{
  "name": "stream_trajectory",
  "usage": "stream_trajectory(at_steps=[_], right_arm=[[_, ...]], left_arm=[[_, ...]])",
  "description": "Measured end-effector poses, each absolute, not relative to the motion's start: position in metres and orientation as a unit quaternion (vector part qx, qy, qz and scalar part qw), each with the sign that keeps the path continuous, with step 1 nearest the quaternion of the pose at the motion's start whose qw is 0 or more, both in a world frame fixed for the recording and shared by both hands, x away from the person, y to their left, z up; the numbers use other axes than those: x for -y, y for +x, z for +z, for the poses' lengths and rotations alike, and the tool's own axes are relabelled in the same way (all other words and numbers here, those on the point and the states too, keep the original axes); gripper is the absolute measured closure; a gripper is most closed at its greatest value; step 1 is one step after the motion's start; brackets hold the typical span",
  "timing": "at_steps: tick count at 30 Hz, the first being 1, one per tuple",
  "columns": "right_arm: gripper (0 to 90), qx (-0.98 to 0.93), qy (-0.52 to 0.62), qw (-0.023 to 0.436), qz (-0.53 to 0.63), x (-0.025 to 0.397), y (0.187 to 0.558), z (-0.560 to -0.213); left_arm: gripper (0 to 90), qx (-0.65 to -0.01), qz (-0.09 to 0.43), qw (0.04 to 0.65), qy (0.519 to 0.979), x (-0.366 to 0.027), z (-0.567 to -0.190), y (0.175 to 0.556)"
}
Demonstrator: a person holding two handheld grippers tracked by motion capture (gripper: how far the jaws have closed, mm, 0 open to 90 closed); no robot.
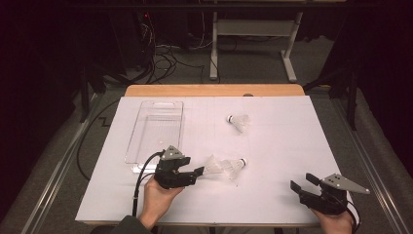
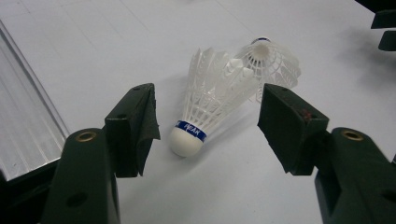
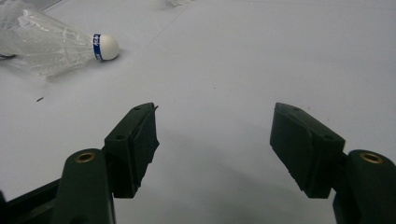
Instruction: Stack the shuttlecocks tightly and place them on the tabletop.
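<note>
- We work at a white-covered surface (image 1: pixel 272 146), a clear plastic tray (image 1: pixel 158 127) lying on its left half.
- Our left tool (image 2: pixel 208 123) hovers beside the tray's near corner, jaws spread wide on either side of the near shuttlecock (image 2: pixel 210 105), touching neither its cork nor its feathers.
- Our right tool (image 3: pixel 215 140) rests at the surface's near right corner, jaws apart, with bare surface between them.
- The near shuttlecock lies on its side mid-surface, feathers against a second shuttlecock (image 2: pixel 271 63).
- A third shuttlecock (image 1: pixel 238 121) lies farther back, well apart from the pair.
</note>
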State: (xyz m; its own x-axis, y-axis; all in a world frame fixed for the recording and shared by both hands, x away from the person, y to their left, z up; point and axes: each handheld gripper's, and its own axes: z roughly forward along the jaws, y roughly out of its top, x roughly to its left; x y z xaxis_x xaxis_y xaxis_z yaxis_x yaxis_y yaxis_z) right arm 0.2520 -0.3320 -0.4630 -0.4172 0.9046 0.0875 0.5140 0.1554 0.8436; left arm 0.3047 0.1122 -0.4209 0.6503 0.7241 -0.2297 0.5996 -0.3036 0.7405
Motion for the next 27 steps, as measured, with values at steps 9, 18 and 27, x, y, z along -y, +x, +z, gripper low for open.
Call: stream_trajectory(at_steps=[9, 18, 27], right_arm=[[32.5, -0.726, 0.491, 0.225, 0.425, 0.332, 0.253, -0.464], [32.5, -0.727, 0.49, 0.225, 0.425, 0.332, 0.253, -0.464], [32.5, -0.728, 0.489, 0.225, 0.425, 0.331, 0.253, -0.464]], left_arm=[[37.4, -0.415, 0.072, 0.413, 0.808, -0.106, -0.421, 0.313], [37.3, -0.419, 0.067, 0.41, 0.807, -0.099, -0.42, 0.321], [37.2, -0.426, 0.066, 0.399, 0.809, -0.094, -0.42, 0.327]])
